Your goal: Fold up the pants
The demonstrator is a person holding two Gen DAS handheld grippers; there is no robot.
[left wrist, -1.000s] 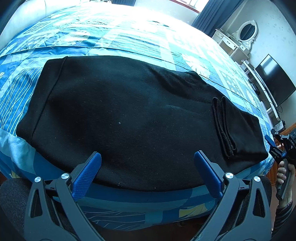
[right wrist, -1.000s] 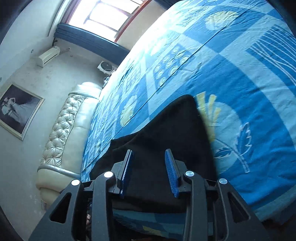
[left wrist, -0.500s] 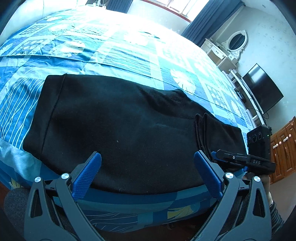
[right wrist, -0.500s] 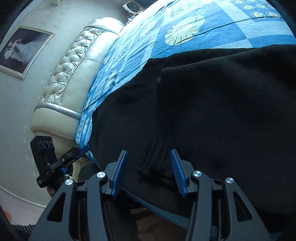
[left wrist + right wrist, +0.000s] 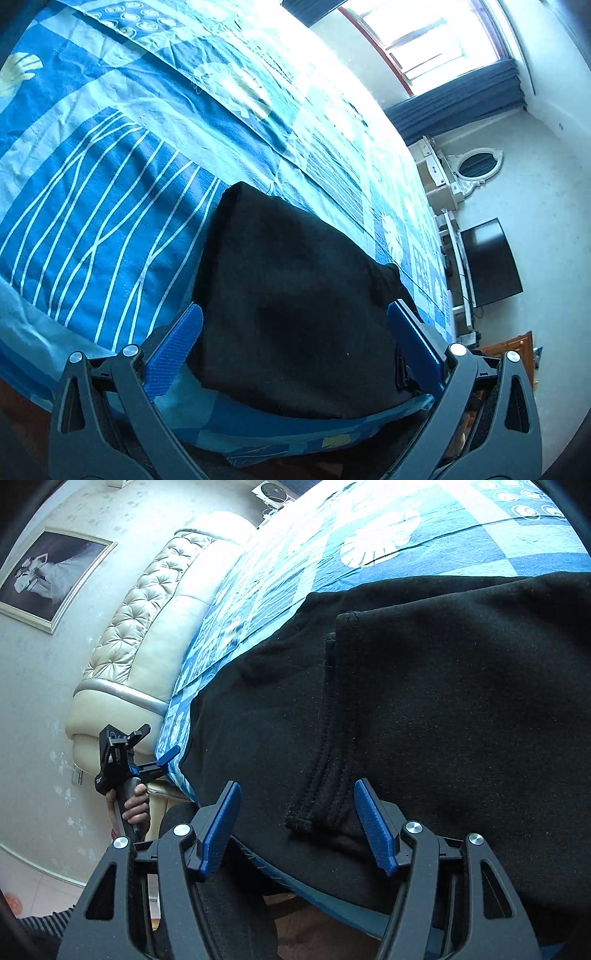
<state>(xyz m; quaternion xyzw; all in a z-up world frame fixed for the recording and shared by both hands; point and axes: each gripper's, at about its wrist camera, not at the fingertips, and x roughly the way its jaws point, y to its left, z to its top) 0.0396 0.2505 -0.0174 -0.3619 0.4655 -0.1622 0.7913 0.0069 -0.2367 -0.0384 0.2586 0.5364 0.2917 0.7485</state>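
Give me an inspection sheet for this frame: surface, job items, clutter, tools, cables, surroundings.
Surface: bed with a blue patterned bedspread, wrinkled.
Job's things: black pants lie flat along the near edge of the bed, partly folded; a ribbed cuff lies on top.
Clutter: nothing seen on the bed.
Tools: left tool open, nothing between its jaws, at one end of the pants. Right tool open and has just been opening; the cuff lies between its jaws, unpressed.
Cables: thin leads by the TV; none on the bed.
Surroundings: tufted cream headboard, framed picture, window with blue curtains, oval mirror.
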